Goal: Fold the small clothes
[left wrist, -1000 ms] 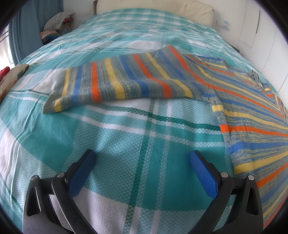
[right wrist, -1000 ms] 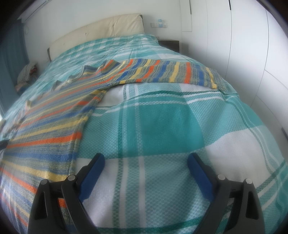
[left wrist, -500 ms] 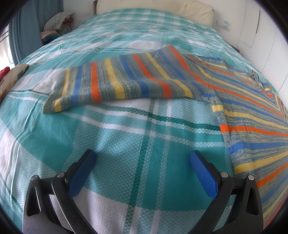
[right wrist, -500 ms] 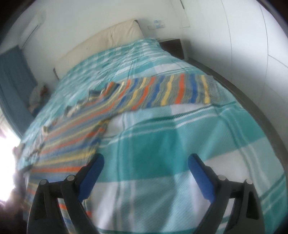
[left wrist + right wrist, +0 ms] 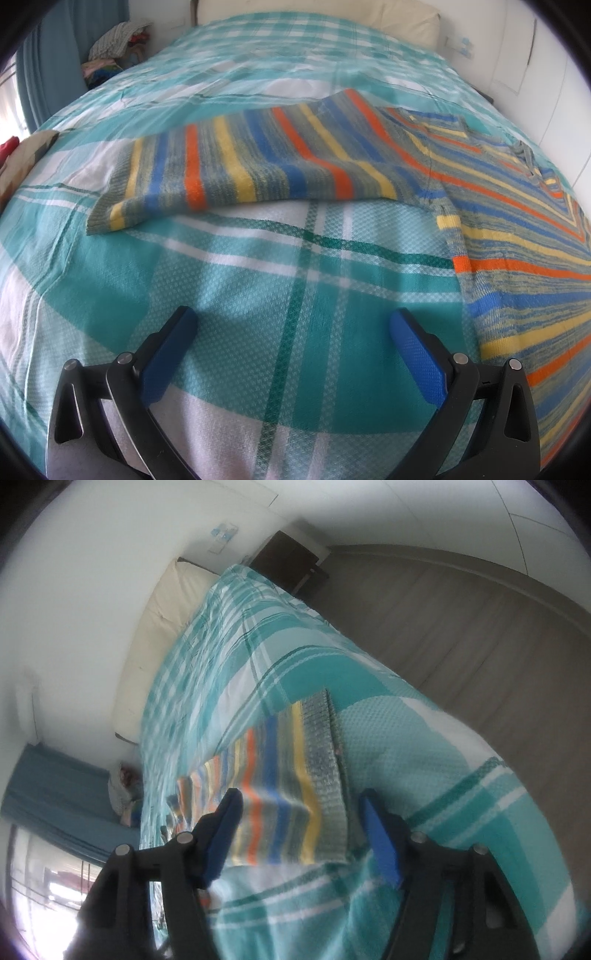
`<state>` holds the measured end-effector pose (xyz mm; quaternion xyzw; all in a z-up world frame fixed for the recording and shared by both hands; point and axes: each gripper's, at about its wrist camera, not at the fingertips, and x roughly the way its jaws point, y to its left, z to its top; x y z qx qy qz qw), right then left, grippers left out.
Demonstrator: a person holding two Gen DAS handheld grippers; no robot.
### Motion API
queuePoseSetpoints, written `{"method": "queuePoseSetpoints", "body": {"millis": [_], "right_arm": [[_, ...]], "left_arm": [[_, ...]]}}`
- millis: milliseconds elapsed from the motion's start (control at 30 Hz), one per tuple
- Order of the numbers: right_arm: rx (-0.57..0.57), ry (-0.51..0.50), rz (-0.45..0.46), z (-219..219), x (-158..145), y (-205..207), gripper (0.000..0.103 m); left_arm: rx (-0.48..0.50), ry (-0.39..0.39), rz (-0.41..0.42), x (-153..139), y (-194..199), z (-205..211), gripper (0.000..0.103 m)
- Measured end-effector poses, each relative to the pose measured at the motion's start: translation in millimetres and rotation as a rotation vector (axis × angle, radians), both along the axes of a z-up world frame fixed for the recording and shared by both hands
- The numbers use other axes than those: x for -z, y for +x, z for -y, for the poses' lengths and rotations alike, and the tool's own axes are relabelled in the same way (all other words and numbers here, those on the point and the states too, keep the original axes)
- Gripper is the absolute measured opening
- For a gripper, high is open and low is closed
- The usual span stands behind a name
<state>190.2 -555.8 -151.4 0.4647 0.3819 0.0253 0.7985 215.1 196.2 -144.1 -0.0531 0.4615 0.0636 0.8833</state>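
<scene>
Now my right claw [image 5: 301,812], spread, straddles the sweater [image 5: 291,794] cuff; next I pinch it, left claw [image 5: 293,332] spread, waiting.

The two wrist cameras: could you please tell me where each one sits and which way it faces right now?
Left wrist: low over the plaid bedspread, facing the headboard; open left gripper below, striped sweater ahead.
Right wrist: rolled sideways, facing the sweater's cuff; open right gripper straddles it, floor beyond.
Shared: sweater, bedspread, cream headboard.
</scene>
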Motion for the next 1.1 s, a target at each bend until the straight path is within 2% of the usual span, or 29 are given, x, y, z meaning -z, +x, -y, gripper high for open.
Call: {"method": "queuePoseSetpoints", "body": {"millis": [67, 100, 133, 233, 367, 467, 567, 633, 733, 767, 800, 833, 867, 967, 1100], "right_arm": [[-0.013, -0.019, -0.052, -5, 8, 10, 0.039], [-0.01, -0.05, -0.078, -12, 8, 11, 0.012], [0.0, -0.071, -0.087, -13, 6, 13, 0.003], [0.008, -0.153, -0.001, -21, -35, 5, 0.003], [-0.118, -0.282, 0.16, -75, -125, 8, 0.003], [-0.269, -0.344, 0.249, -150, -181, 26, 0.003], [-0.437, -0.373, 0.292, -245, -207, 52, 0.003], [-0.525, -0.389, 0.303, -307, -206, 70, 0.003], [-0.626, -0.361, 0.293, -386, -188, 91, 0.005], [-0.654, -0.336, 0.261, -405, -178, 102, 0.008], [-0.671, -0.304, 0.219, -420, -166, 111, 0.023], [-0.669, -0.267, 0.191, -428, -155, 117, 0.041], [-0.649, -0.241, 0.189, -428, -148, 121, 0.046], [-0.618, -0.215, 0.201, -420, -141, 120, 0.048], [-0.588, -0.315, 0.188, -386, -139, 99, 0.056]], "left_arm": [[0.011, -0.012, -0.025, -1, 5, -2, 0.103], [0.029, -0.016, -0.045, -2, 6, -3, 0.103], [0.031, -0.024, -0.059, -4, 6, -5, 0.102], [-0.014, -0.053, -0.045, -20, -10, -14, 0.101], [-0.066, -0.083, 0.064, -36, -39, -32, 0.101], [-0.106, -0.061, 0.14, -33, -53, -42, 0.101], [-0.156, -0.088, 0.125, -21, -55, -54, 0.101], [-0.174, -0.13, 0.131, -21, -53, -62, 0.101], [-0.188, -0.147, 0.142, -21, -54, -68, 0.101], [-0.19, -0.156, 0.14, -20, -55, -69, 0.101], [-0.191, -0.164, 0.14, -19, -55, -70, 0.101], [-0.192, -0.167, 0.138, -19, -54, -70, 0.101], [-0.192, -0.167, 0.137, -18, -53, -70, 0.101], [-0.193, -0.155, 0.131, -18, -52, -68, 0.102], [-0.195, -0.12, 0.109, -16, -48, -63, 0.102]]}}
